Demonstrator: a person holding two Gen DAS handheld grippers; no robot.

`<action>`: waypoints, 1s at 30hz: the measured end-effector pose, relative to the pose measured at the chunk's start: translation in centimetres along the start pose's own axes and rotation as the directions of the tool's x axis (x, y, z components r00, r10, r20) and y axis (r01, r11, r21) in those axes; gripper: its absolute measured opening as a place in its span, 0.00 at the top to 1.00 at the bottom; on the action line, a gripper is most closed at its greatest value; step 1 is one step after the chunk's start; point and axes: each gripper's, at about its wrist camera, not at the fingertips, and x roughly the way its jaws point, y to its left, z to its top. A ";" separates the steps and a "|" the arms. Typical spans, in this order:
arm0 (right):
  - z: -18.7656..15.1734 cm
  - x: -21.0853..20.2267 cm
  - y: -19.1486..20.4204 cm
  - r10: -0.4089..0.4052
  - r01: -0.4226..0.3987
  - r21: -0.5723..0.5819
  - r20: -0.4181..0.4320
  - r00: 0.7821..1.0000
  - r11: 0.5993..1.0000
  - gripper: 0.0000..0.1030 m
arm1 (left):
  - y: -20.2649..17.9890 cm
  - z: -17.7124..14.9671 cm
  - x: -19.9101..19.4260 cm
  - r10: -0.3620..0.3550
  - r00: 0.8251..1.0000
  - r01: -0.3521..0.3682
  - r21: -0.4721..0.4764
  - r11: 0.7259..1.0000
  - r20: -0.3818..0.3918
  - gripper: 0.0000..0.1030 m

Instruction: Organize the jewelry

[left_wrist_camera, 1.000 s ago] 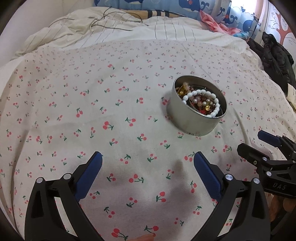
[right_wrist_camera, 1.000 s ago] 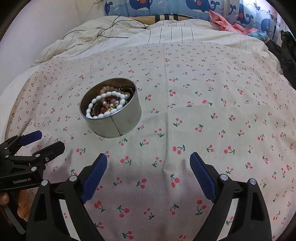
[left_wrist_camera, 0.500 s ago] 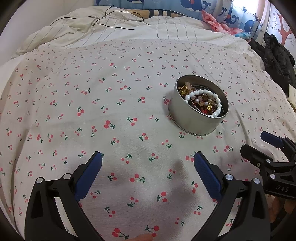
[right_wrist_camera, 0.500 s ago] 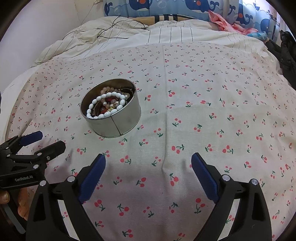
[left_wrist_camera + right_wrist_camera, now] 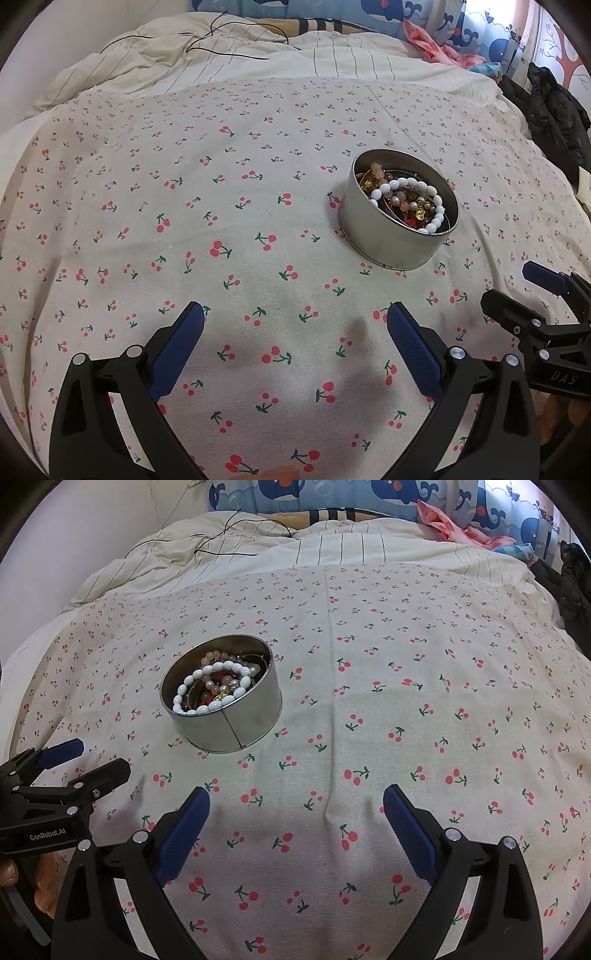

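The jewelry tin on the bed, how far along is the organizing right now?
Either barely started or all packed; the pictures don't say which. The round metal tin stands open, with a white bead bracelet on top of the other beaded pieces. No jewelry lies on the cherry-print cloth. Nothing is in hand: the left gripper and right gripper are both open short of the tin.

The round tin (image 5: 384, 240) is dull brushed metal with a side seam. White bead bracelet (image 5: 207, 686) looks glossy. Cherry-print sheet (image 5: 184, 229) is matt woven cloth. Gripper pads (image 5: 184, 834) are textured blue rubber.
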 end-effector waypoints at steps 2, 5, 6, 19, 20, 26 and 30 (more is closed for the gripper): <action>0.0 0.0 0.0 -0.002 0.002 -0.001 0.001 1.000 1.000 0.12 | 0.0 0.0 0.0 0.002 1.000 -0.002 0.001 1.000 0.000 0.08; -0.1 0.2 0.2 -0.007 0.007 -0.004 0.000 1.000 1.000 0.11 | 0.0 0.0 0.0 0.005 1.000 -0.005 0.003 1.000 0.001 0.08; -0.1 0.2 0.2 -0.011 0.011 -0.005 0.000 1.000 1.000 0.11 | 0.1 0.0 0.0 0.006 1.000 -0.006 0.004 1.000 0.000 0.08; 0.0 0.1 0.2 -0.036 0.036 -0.011 0.004 0.999 0.999 0.11 | -0.2 -0.1 0.2 0.014 1.000 -0.014 0.008 1.000 -0.001 0.08; 0.0 0.1 0.2 -0.037 0.037 -0.011 0.005 0.999 0.999 0.11 | -0.2 -0.1 0.2 0.015 1.000 -0.015 0.009 1.000 -0.002 0.08; 0.0 0.1 0.3 -0.049 0.049 -0.020 0.004 0.999 0.999 0.11 | -0.2 -0.1 0.4 0.009 1.000 -0.009 0.000 1.000 -0.009 0.08; 0.1 0.1 0.4 -0.056 0.056 -0.024 0.006 0.998 0.998 0.11 | -0.1 -0.1 0.5 0.004 1.000 -0.005 -0.006 1.000 -0.014 0.07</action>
